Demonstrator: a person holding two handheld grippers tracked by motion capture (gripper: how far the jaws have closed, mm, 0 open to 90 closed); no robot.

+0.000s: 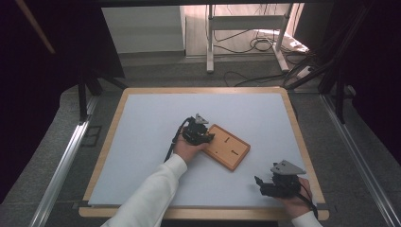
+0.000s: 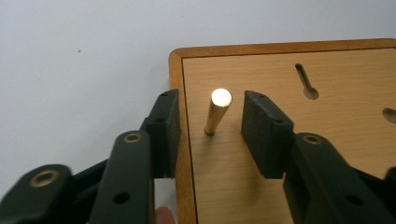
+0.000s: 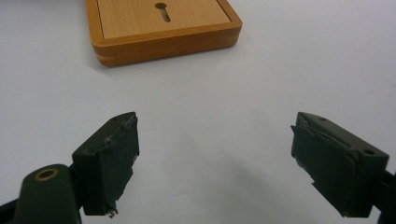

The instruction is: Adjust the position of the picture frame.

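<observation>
You are bringing the left hand-held gripper (image 2: pixel 208 122) down around a brass pin (image 2: pixel 217 111) that is standing in the wooden board (image 2: pixel 289 154), close to the board's corner nearest that gripper. The jaws are flanking the pin, one to each side, with a visible gap between each pad and the metal, so the gripper is released, gripping nothing yet. That straddling placement looks meant to centre the pin before the pads meet it. The pin's long axis is running upright out of the board, its polished top end pointing up toward the camera and catching the light. The board is lying flat on the white counter (image 1: pixel 142 142), set at an angle to its edges. Your right hand-held gripper (image 3: pixel 215 163) is resting wide apart and empty over bare counter, near the board's other end, apparently waiting out of the way.
</observation>
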